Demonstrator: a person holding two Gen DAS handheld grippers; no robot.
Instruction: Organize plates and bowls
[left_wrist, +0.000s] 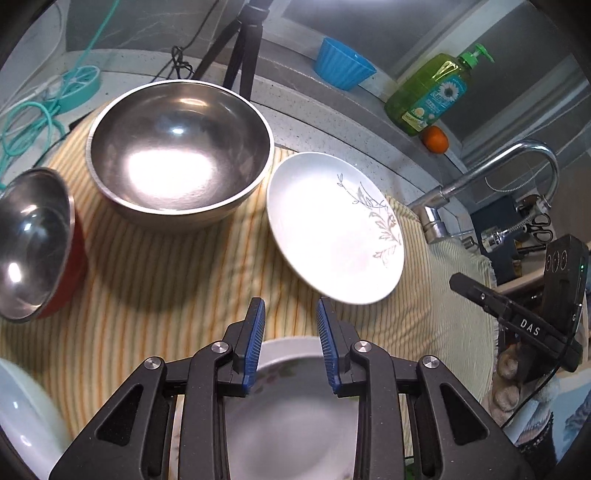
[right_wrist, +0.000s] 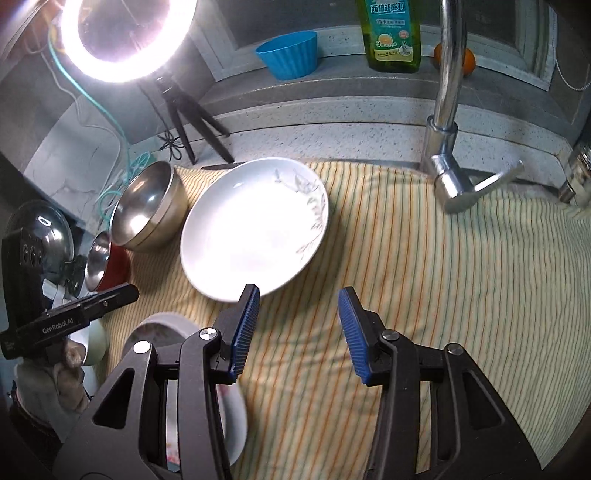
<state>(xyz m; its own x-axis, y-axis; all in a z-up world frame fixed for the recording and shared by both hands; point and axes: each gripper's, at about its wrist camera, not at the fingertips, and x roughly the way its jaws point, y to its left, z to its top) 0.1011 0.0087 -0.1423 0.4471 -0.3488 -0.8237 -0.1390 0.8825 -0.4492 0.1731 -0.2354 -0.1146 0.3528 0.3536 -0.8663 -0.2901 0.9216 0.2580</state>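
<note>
My left claw (left_wrist: 290, 314) hangs over the striped cloth (left_wrist: 184, 295) that covers the tabletop, its blue pads parted a little with nothing between them. A flowered plate (left_wrist: 295, 406) lies directly beneath it, toward six o'clock in the left wrist view — I judge it has been set there as the base of a stack, though the claw body hides much of it. My right claw (right_wrist: 299, 310) is parted wider, about half its span, and it too grips nothing; only cloth shows in its gap.

The white plate with the grey leaf sprig (left_wrist: 332, 229) lies at about one o'clock from my left claw and at eleven o'clock from my right, one edge seeming lifted off the cloth. The large steel bowl (left_wrist: 181, 155) stands upright at eleven o'clock, just beside that plate. A smaller steel-lined red bowl (left_wrist: 37, 243) tips on its side at nine o'clock, and a pale bowl (left_wrist: 22, 417) peeks in at seven o'clock.

Both claws are free, so either could take the leaf plate next — probably onto the flowered one.
</note>
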